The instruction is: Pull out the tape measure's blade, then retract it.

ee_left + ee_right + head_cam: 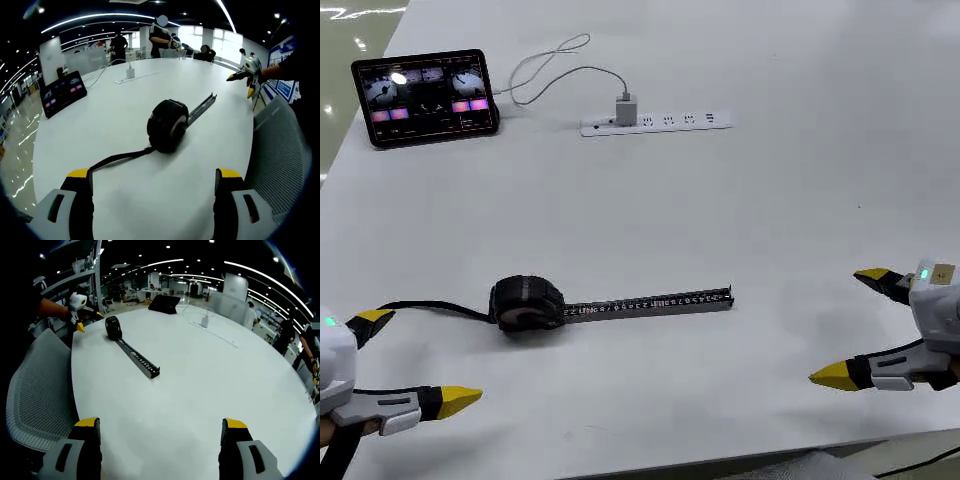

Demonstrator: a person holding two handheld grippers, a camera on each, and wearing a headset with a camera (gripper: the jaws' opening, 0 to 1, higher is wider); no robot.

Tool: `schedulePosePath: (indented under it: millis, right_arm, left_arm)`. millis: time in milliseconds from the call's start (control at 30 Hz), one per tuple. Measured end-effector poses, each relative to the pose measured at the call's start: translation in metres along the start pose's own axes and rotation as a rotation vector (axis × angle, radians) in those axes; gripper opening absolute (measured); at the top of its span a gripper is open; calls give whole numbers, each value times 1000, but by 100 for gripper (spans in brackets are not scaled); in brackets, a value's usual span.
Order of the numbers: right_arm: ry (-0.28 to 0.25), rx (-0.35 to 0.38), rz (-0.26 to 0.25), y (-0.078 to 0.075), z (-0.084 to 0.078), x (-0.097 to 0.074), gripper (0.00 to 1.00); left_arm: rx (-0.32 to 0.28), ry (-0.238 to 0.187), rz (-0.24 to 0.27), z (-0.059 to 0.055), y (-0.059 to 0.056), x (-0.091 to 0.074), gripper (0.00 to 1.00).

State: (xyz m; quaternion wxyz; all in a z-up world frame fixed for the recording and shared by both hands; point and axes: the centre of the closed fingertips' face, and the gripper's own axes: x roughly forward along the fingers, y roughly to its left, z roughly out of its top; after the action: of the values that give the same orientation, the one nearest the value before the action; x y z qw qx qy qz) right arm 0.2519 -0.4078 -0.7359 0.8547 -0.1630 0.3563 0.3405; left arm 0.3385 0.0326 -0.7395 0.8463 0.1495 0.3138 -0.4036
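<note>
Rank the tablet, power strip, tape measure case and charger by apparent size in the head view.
1. tablet
2. tape measure case and power strip: unsure, the strip is longer but thinner
3. charger

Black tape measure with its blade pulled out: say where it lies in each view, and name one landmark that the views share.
Head view: the black round tape measure lies lower left of centre, its blade running right.
Left gripper view: the tape measure sits at centre, blade pointing up and right.
Right gripper view: the tape measure is upper left, blade running toward centre.
Shared landmark: the dark propped-up tablet.
</note>
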Motion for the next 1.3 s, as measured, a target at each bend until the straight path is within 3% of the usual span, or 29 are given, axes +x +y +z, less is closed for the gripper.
schedulePosePath:
  millis: [233, 533, 1100, 1300]
  right_arm:
    - [5, 10, -12, -2, -4, -7, 99]
    - [7, 20, -17, -5, -8, -10, 99]
    - [16, -1, -2, -11, -4, -13, 99]
    - [26, -23, 5, -14, 0, -13, 99]
  left_arm:
    - [27, -17, -1, 8, -3, 2, 99]
    - [11, -17, 6, 5, -3, -1, 99]
    - [-14, -34, 17, 17, -6, 3, 99]
    - [-33, -32, -15, 26, -14, 9, 99]
